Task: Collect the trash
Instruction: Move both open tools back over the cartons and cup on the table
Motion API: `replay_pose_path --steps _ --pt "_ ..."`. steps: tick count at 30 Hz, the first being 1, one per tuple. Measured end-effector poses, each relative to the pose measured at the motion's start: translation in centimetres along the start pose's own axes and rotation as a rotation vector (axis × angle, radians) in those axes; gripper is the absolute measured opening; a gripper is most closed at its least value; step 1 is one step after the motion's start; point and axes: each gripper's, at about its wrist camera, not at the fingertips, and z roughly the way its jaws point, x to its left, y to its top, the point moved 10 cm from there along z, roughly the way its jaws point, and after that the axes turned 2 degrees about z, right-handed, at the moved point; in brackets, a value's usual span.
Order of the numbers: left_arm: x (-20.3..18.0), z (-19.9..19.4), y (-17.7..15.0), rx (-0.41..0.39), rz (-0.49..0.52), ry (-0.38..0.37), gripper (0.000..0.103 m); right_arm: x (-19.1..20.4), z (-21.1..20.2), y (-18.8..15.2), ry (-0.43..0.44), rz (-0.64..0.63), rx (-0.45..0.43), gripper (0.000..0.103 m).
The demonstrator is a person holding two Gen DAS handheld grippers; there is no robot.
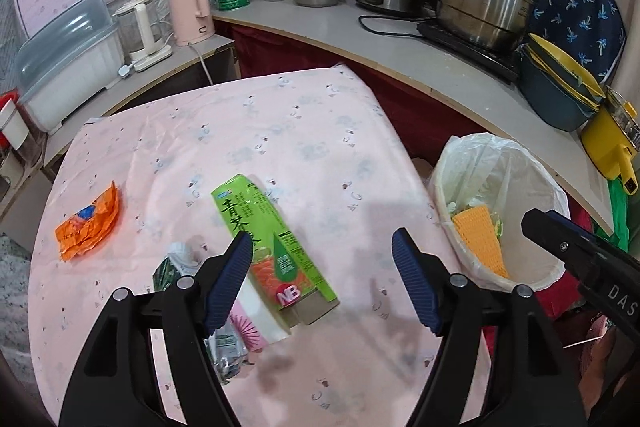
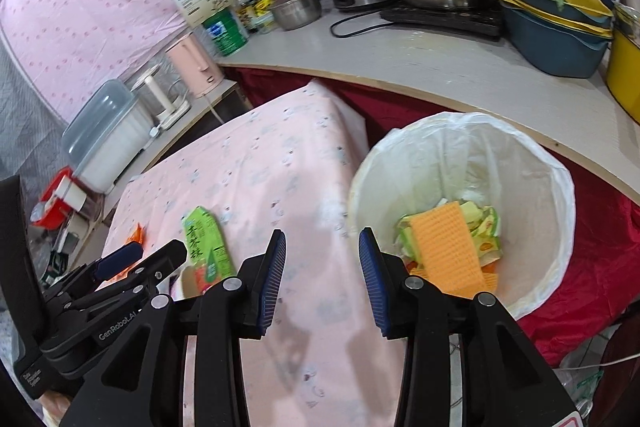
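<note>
Beside the pink-clothed table (image 1: 280, 131), just off its right edge, stands the white-lined trash bin (image 2: 552, 187), and every place here is best told from that bin. Inside it already lie an orange ribbed sheet (image 2: 448, 247) and some yellow-green wrappers (image 2: 490, 223), so part of the collecting looks done. On the table, near the bin's left side, lies the long green carton (image 1: 264, 231), flat and pointing away toward the counter; farther from the bin sit a small cluster of crumpled packets (image 1: 176, 263) and a pink-and-white wrapper (image 1: 256, 323), and farthest from it the crushed orange wrapper (image 1: 90, 223). The left gripper (image 1: 322, 275) hangs over the table between carton and bin, its jaws spread wide with nothing between them; its left finger overlaps the carton's lower half in view, but whether it touches cannot be told. The right gripper (image 2: 322, 275) hovers at the bin's near-left rim, jaws parted and empty. The step in hand seems to be the reach for another piece. Next, the left gripper likely needs to straddle the carton across its narrow width, close, lift, and carry it over the bin's mouth.
</note>
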Motion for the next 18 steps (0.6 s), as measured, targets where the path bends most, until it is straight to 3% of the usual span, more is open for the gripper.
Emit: replay_pose_path --steps 12,18 --pt "7.6 0.1 -4.4 0.065 -0.130 0.066 0.086 6.0 1.7 -3.5 0.045 -0.087 0.042 0.038" --pt "9.7 1.4 -7.5 0.133 -0.199 0.057 0.087 8.1 2.9 -5.6 0.060 -0.124 0.074 0.038"
